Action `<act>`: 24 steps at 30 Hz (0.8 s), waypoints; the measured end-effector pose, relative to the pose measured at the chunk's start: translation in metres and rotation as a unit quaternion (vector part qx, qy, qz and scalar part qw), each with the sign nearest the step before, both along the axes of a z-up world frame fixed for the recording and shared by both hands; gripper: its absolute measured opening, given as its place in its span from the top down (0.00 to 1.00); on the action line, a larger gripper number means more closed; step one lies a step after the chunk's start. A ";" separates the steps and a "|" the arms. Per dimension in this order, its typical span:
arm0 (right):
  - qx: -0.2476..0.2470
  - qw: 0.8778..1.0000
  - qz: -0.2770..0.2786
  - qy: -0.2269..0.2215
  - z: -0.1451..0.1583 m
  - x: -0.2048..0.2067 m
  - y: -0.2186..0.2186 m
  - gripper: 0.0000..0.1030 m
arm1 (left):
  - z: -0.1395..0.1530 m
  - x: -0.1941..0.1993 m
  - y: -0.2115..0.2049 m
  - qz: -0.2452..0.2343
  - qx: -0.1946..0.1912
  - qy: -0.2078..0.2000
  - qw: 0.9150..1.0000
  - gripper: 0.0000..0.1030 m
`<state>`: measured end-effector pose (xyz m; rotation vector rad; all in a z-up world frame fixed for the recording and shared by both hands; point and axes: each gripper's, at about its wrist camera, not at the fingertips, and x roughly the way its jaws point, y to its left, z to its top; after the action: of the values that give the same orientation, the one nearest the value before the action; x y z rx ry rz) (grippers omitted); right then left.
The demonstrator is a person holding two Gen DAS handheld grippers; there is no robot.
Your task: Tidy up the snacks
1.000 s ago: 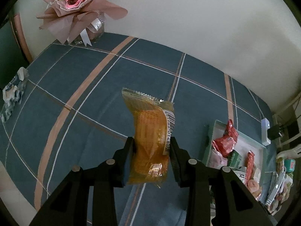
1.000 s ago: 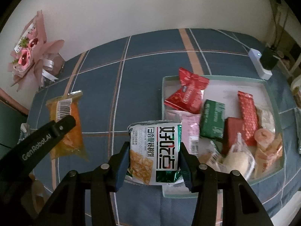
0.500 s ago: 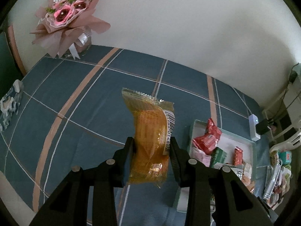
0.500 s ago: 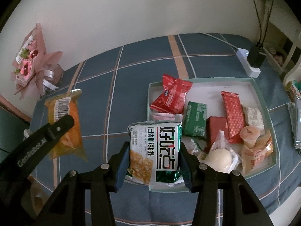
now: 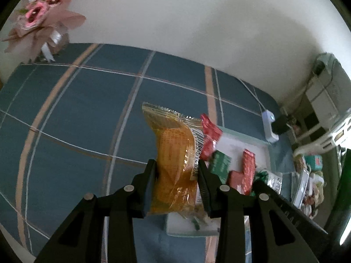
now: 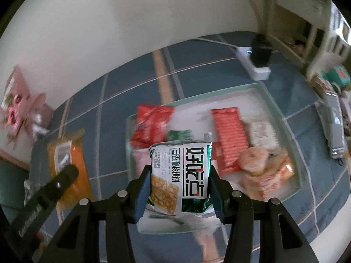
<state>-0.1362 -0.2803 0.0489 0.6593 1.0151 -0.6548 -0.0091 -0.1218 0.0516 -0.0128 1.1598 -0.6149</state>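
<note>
My left gripper [image 5: 176, 176] is shut on an orange snack packet [image 5: 175, 160] and holds it in the air, just left of the tray; the packet also shows in the right wrist view [image 6: 70, 166]. My right gripper [image 6: 181, 182] is shut on a white and green cracker packet [image 6: 181, 175], held above the tray's near left part. The pale green tray [image 6: 294, 153] lies on the blue checked cloth and holds several snacks, among them a red bag [image 6: 151, 125], a long red packet [image 6: 230, 135] and a green packet [image 5: 220, 164].
A pink flower bouquet [image 5: 41, 19] stands at the far left by the wall. A white power strip with a black plug [image 6: 256, 63] lies beyond the tray. Clutter and white furniture [image 5: 311, 168] crowd the right side. The cloth [image 5: 76, 118] left of the tray is bare.
Both grippers have swung to the right with their packets. The tray now sits closer and more central under the right gripper, and the left packet now overlaps the tray's left edge.
</note>
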 end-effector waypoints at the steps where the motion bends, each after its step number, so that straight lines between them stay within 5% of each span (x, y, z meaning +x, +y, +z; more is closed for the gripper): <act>1: 0.002 1.000 -0.009 0.000 0.000 -0.004 -0.005 0.50 | -0.002 -0.003 -0.005 -0.009 -0.003 0.005 1.000 0.63; 11: 0.016 0.997 -0.081 -0.002 -0.007 -0.048 -0.053 0.50 | -0.009 -0.029 -0.052 -0.078 0.000 0.005 0.997 0.63; 24: 0.019 0.995 -0.094 -0.003 -0.010 -0.060 -0.068 0.50 | -0.013 -0.037 -0.071 -0.094 0.010 -0.013 0.995 0.63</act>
<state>-0.1957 -0.3480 0.0385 0.7949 0.9697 -0.7988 -0.0463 -0.1924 0.0390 0.1235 1.1490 -0.7672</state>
